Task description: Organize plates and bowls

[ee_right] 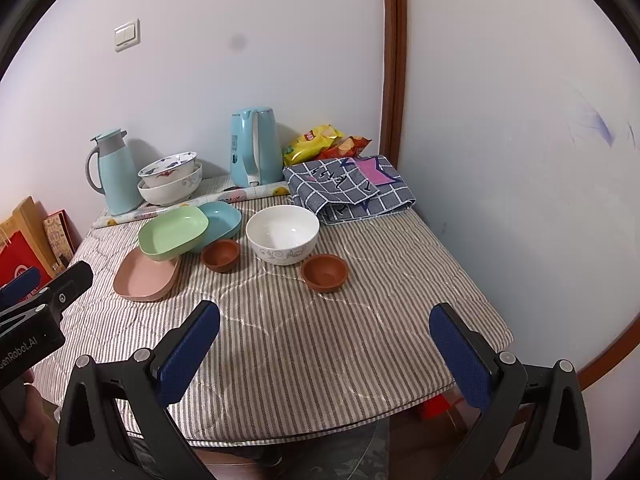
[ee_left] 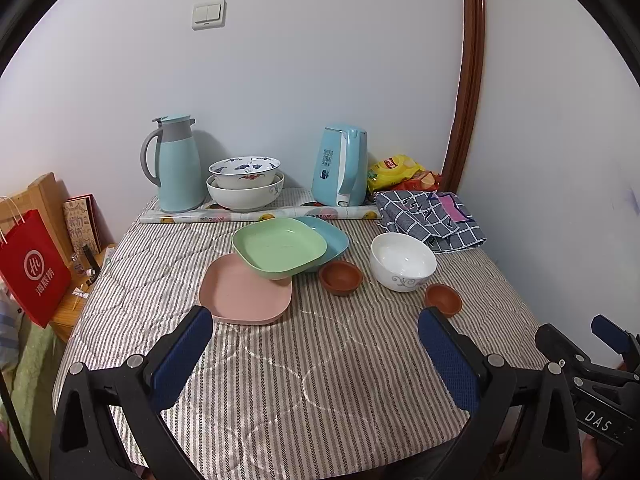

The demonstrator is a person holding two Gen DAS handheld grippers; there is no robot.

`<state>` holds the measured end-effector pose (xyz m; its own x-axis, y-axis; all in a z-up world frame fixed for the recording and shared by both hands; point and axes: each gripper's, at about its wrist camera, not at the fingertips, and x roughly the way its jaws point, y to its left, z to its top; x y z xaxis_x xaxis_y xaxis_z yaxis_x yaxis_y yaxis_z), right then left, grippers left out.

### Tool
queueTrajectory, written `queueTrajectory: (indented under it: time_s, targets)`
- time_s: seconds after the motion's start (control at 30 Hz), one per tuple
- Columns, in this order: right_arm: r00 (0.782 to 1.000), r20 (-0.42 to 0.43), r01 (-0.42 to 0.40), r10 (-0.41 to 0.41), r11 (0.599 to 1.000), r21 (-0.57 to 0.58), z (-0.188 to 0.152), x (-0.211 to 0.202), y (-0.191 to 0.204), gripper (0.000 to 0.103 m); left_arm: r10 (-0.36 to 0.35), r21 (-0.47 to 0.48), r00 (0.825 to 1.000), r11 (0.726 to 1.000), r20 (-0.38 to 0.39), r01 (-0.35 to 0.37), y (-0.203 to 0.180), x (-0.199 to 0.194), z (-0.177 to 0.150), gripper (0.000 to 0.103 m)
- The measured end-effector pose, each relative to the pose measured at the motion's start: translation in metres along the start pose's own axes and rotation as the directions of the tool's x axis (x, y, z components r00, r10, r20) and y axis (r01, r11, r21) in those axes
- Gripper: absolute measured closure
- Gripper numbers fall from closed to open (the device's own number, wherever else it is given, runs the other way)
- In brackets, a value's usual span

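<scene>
Both grippers hover over the near edge of the striped tablecloth [ee_right: 304, 352], each with its jaws spread wide and nothing between them: the left gripper [ee_left: 316, 356] and the right gripper [ee_right: 326, 354]. Just ahead of the left gripper's left jaw lies the pink plate [ee_left: 244, 296], probably light plastic and stiff, best pinched at its raised near rim. Leaning on its far edge is the green plate [ee_left: 280, 248], tilted, itself overlapping the blue plate [ee_left: 328, 240] behind it; these look equally light but may slide on one another when one is lifted. Ahead of the right gripper, between its jaws and slightly left, sits a small brown bowl [ee_right: 324, 273], with a second brown bowl [ee_right: 220, 255] further left; they look like clay, small and chippable, and a grip over the wall should hold. Beyond them stands the white bowl [ee_right: 282, 234], glazed, likely heavy, slippery and breakable, so its rim wants a firm, deep bite. Further off are a folded checked cloth [ee_right: 352, 188], a roll of patterned paper [ee_left: 260, 213], two stacked bowls [ee_left: 245, 184], a flask [ee_left: 178, 164] and a kettle [ee_left: 340, 166] bearing unreadable print, and snack bags [ee_left: 396, 168]. "DAS" shows on the right gripper's body in the left view, "enRobot.AI" on the left gripper's in the right view; the red bag [ee_left: 32, 268] carries Chinese characters I cannot make out.
</scene>
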<state>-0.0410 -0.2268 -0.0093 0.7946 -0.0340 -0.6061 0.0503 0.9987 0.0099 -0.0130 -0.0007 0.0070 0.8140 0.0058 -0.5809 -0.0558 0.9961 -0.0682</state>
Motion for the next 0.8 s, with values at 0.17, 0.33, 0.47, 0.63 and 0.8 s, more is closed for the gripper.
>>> queueTrajectory:
  time_s: [0.17, 0.33, 0.47, 0.63, 0.8]
  targets:
    - [1.0, 0.002, 0.0, 0.0, 1.0, 0.002, 0.0004, 0.0, 0.0, 0.0, 0.0, 0.001, 1.0, 1.0, 0.002, 0.0, 0.0, -0.0002, -0.0012, 0.0]
    - [1.0, 0.003, -0.001, 0.001, 1.0, 0.001, -0.0004, -0.0008, -0.0006, 0.0, 0.001, 0.0, 1.0, 1.0, 0.004, -0.001, 0.0002, -0.0005, -0.0019, 0.0]
    - [1.0, 0.005, -0.003, 0.003, 1.0, 0.001, -0.0004, -0.0022, 0.0002, 0.0, 0.002, 0.0, 1.0, 1.0, 0.004, -0.002, 0.0008, -0.0007, -0.0016, 0.0]
    - [1.0, 0.006, -0.004, 0.004, 1.0, 0.001, -0.0003, -0.0031, 0.0005, 0.0, 0.002, -0.001, 1.0, 1.0, 0.003, -0.002, 0.002, -0.0007, -0.0004, 0.0]
    - [1.0, 0.005, -0.006, 0.006, 1.0, 0.0, 0.0006, -0.0038, 0.0027, 0.0, 0.006, -0.002, 1.0, 1.0, 0.007, -0.006, 0.004, -0.0002, 0.0014, 0.0]
